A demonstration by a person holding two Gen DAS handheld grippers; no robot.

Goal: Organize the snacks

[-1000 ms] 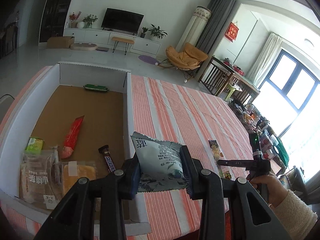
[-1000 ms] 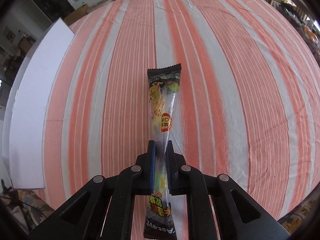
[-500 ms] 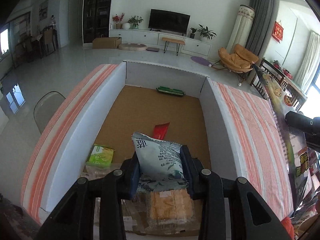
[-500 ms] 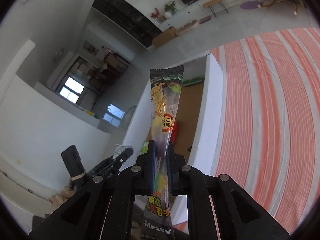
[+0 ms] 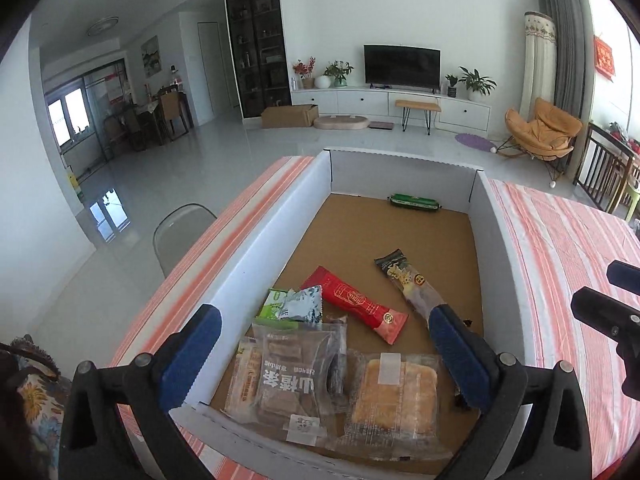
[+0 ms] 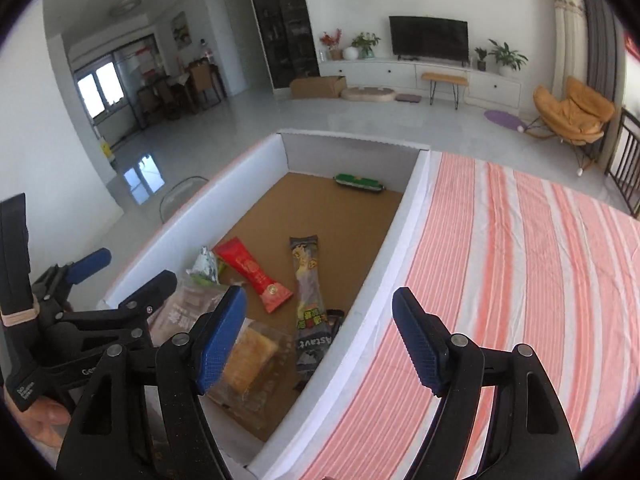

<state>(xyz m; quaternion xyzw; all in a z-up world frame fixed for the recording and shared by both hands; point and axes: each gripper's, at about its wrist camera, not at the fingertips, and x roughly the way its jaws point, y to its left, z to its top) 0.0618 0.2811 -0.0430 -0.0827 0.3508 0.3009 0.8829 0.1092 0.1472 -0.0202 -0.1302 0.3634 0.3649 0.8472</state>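
We hold the left gripper point(image 5: 324, 344) and right gripper point(image 6: 320, 338) over the box point(image 5: 256, 248), fingers wide, holding nothing. Snacks crowd its near end: the long packet point(image 5: 408, 280), the small pouch point(image 5: 302, 304). Bare cardboard lies far. Only the right view shows open striped worktop point(image 6: 520, 260).

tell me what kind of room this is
Most likely a home living room. A TV stands on a long white cabinet, an orange lounge chair sits near the curtains, and the snack box rests on a table with a striped cloth.
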